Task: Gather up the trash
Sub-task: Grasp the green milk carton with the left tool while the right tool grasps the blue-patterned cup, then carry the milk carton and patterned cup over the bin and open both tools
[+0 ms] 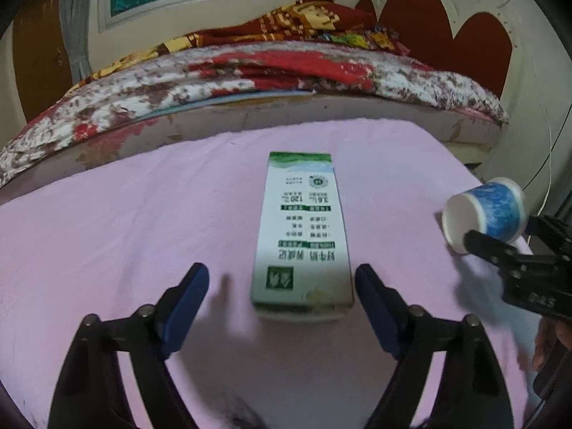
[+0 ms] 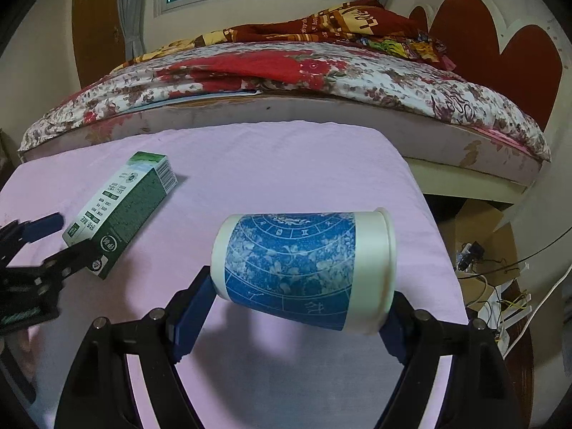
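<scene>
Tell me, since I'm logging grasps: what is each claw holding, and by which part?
Right claw clamps the paper cup end to end, base and rim. Left claw holds nothing, open around the milk carton.

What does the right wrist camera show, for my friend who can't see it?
Black tongs with blue pads grip a blue-and-white paper cup sideways, end to end, above a pink cloth-covered table. On the left a green-and-white milk carton lies flat with the other tongs around its near end. Behind is a flowery bed.

Both wrist views look low across the pink tabletop (image 1: 107, 214) toward the bed (image 2: 286, 71).
</scene>
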